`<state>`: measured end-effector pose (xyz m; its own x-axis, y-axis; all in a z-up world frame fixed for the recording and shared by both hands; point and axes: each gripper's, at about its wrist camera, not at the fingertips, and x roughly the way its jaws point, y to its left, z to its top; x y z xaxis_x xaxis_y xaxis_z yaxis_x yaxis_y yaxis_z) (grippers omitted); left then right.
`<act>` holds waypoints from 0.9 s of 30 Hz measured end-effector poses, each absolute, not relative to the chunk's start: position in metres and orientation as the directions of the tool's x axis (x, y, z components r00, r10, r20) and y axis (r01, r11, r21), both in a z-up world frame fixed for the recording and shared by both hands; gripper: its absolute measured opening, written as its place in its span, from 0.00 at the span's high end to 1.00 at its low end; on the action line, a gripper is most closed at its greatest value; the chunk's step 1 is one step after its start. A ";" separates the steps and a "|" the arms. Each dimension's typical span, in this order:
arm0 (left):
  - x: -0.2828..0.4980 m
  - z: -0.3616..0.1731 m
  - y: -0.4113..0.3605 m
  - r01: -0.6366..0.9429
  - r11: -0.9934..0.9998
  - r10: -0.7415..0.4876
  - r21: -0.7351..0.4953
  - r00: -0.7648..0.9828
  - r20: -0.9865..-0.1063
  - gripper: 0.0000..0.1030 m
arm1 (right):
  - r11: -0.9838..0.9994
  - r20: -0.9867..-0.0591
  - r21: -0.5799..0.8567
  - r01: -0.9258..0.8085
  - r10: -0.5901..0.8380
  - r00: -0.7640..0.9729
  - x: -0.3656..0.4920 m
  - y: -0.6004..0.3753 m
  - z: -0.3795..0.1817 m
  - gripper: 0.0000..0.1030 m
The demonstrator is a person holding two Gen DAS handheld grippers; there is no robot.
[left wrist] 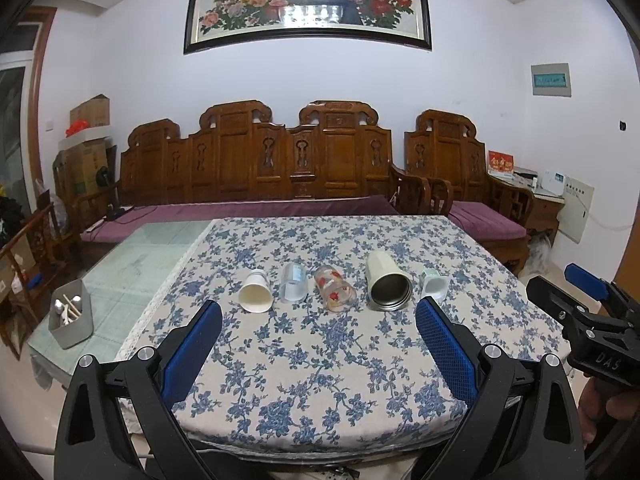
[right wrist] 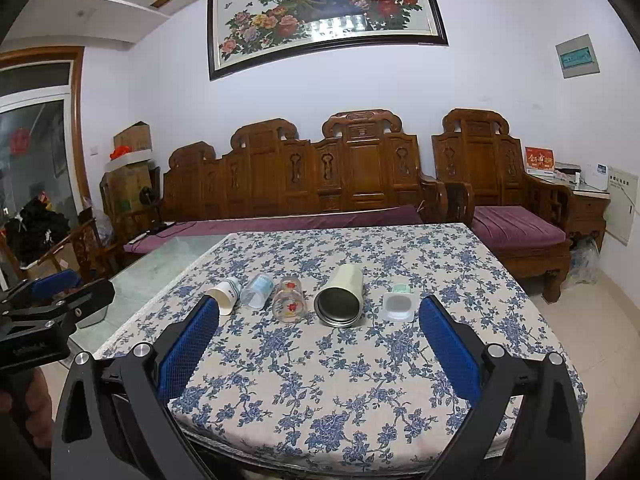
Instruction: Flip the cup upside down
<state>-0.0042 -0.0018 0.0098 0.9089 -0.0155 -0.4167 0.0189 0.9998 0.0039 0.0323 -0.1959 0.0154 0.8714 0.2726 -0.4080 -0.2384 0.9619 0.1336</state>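
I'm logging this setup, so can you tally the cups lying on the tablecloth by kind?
Paper cup: 1
Clear plastic cup: 1
Flower-printed glass: 1
Steel-lined cream tumbler: 1
Small pale green cup: 1
Total: 5, all on their sides.

Floral tablecloth point(left wrist: 320, 380), grey utensil bin point(left wrist: 72, 316) at left, carved wooden sofa point(left wrist: 256, 160) behind

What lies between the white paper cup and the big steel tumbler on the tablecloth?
Two cups on their sides: a clear plastic cup, then a red-flowered glass, between the paper cup and the steel tumbler; both views show it.
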 end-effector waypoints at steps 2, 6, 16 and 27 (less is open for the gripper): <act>-0.005 0.010 -0.003 0.020 1.000 -0.017 0.004 0.910 -0.415 0.09 | 0.962 -0.408 0.134 -0.239 0.273 0.871 0.030 -0.197 0.018 0.02; -0.005 0.011 -0.003 0.022 1.000 -0.018 0.005 0.911 -0.412 0.09 | 0.962 -0.406 0.134 -0.237 0.272 0.873 0.030 -0.199 0.021 0.02; -0.005 0.012 -0.003 0.022 1.000 -0.018 0.005 0.912 -0.410 0.09 | 0.962 -0.404 0.131 -0.238 0.271 0.874 0.030 -0.200 0.025 0.02; -0.005 0.011 -0.004 0.022 1.000 -0.018 0.005 0.912 -0.409 0.09 | 0.962 -0.400 0.134 -0.238 0.272 0.875 0.028 -0.200 0.027 0.02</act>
